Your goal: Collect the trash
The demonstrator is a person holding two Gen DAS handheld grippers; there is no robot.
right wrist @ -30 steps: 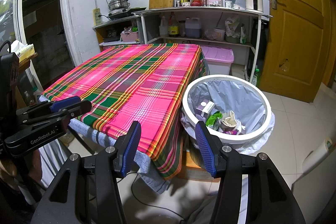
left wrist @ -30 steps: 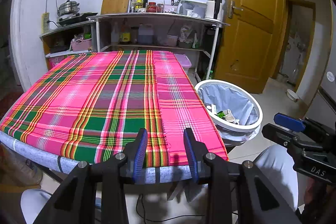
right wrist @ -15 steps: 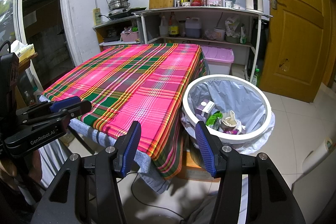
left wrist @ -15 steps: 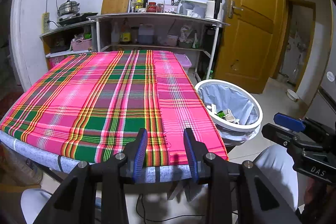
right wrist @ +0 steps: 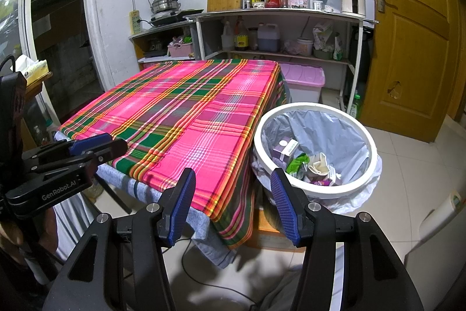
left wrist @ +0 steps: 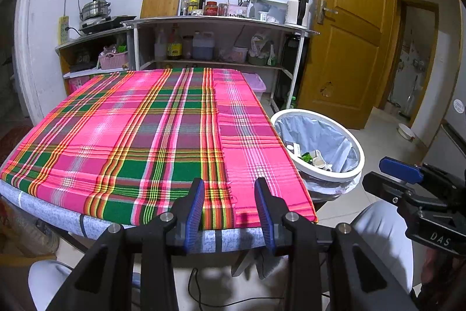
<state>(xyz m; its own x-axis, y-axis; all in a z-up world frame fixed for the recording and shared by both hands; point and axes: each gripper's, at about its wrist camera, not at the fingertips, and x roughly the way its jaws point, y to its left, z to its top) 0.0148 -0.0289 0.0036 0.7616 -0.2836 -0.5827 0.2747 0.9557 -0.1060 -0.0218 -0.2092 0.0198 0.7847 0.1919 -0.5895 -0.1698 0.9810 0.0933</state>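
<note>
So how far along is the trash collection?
Looks nearly done: trash already lies in the lined bin, and the plaid tablecloth shows nothing on it. Left gripper and right gripper are both open, holding nothing. No trash left in sight.

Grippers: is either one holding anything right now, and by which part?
Nothing is held. The left gripper and right gripper are both open and empty.

Both wrist views face the shelves (left wrist: 209,28) across the table (left wrist: 131,130); the bin (right wrist: 314,147) is nearer in the right.
</note>
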